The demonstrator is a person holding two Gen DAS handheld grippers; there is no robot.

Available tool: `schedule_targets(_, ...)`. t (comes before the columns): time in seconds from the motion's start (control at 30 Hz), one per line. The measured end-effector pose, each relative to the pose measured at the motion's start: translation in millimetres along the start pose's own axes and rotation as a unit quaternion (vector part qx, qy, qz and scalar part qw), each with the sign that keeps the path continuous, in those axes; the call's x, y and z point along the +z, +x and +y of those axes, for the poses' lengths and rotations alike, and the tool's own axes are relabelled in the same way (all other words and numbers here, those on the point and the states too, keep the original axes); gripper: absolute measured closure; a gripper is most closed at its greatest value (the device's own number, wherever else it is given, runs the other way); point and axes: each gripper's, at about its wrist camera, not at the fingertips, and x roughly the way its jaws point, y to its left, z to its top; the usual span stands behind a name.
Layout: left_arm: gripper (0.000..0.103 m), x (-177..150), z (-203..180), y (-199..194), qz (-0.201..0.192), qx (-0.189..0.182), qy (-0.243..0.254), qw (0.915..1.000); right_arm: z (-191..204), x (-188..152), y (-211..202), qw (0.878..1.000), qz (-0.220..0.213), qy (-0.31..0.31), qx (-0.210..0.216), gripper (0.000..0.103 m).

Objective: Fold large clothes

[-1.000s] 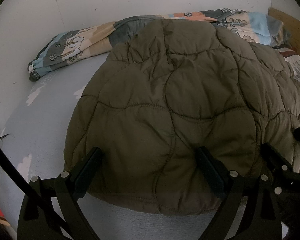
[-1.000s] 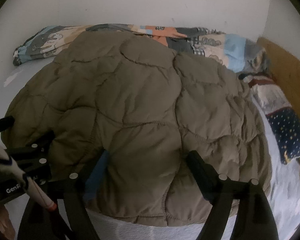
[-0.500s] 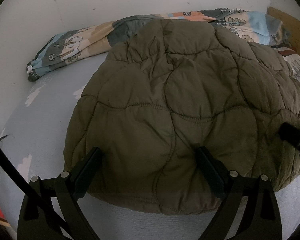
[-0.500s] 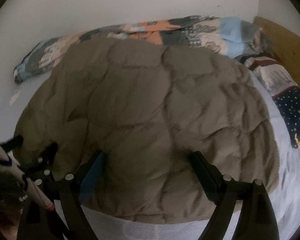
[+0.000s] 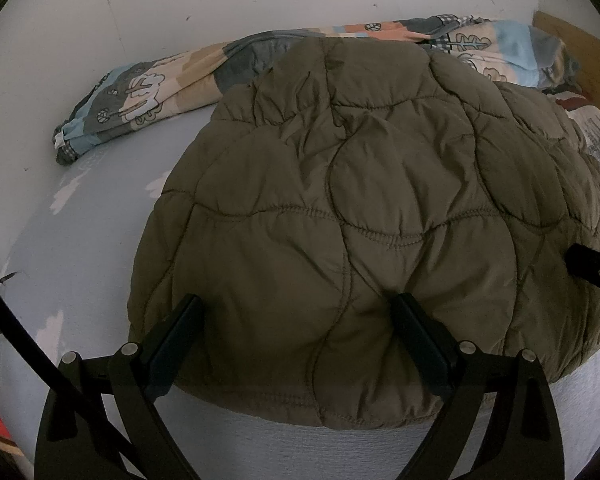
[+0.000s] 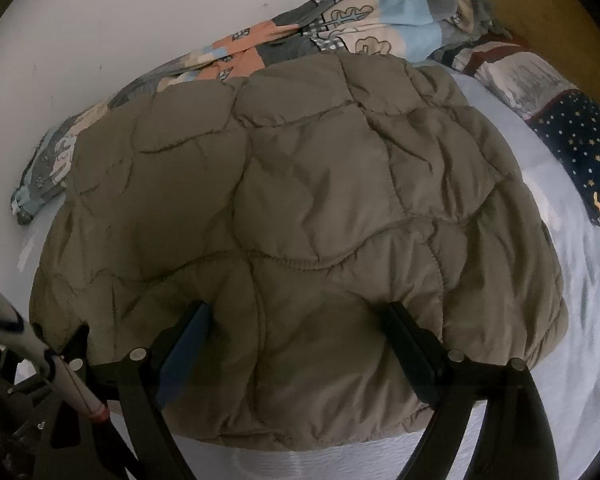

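Olive-drab quilted jacket (image 5: 360, 208) lies spread on a pale blue-grey bed sheet (image 5: 80, 248), filling most of both wrist views. Fabric is smooth, faintly shiny, puffed; curved stitch lines cut it into rounded, irregular panels. Outline is a broad mound, with a stitched hem running along the near edge. Creases gather toward the far end, near the wall.

Behind it, bunched along the white wall (image 5: 220, 0), a patchwork-print blanket (image 5: 140, 92) in grey, cream, light blue and orange, with drawn tree shapes. To the right, a navy cloth with small stars (image 6: 580, 148) and a wooden headboard (image 6: 540, 8). A white rod with a red tip (image 6: 72, 380) crosses the lower left corner of the right wrist view.

Left gripper (image 5: 296, 312): black fingers set wide apart, tips over the jacket's near hem, one near its left corner, the other further in; fabric bulges between them, not pinched.

Right gripper (image 6: 296, 316): fingers likewise spread wide, one with a blue pad, both tips resting over the near hem on the right half of the jacket. Nothing is clamped. Its dark tip shows at the right edge of the left wrist view.
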Motion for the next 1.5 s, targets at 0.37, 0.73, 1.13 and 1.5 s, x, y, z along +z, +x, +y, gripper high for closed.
schedule_targets(0.37,0.008,-0.8,-2.1,-1.6,0.003,0.0,0.001,1.0,-37.8,10.9,-24.3,0.997,-0.034,0.067,0.0,0.011)
schedule_targets(0.73,0.008,-3.9,-0.5,-2.5,0.008,-0.004,0.004,0.9999,-117.5,14.2,-27.7,0.979,-0.015,0.201,-0.022,0.012)
schedule_targets(1.13,0.008,3.7,51.3,-25.6,0.005,-0.028,-0.042,0.9987,-150.1,10.4,-52.7,0.973,-0.03,0.228,-0.018,0.012)
schedule_targets(1.5,0.008,-13.9,119.8,-13.5,0.075,-0.118,-0.166,0.9761,-222.3,-12.5,-55.7,0.943,0.002,0.333,0.019,0.012)
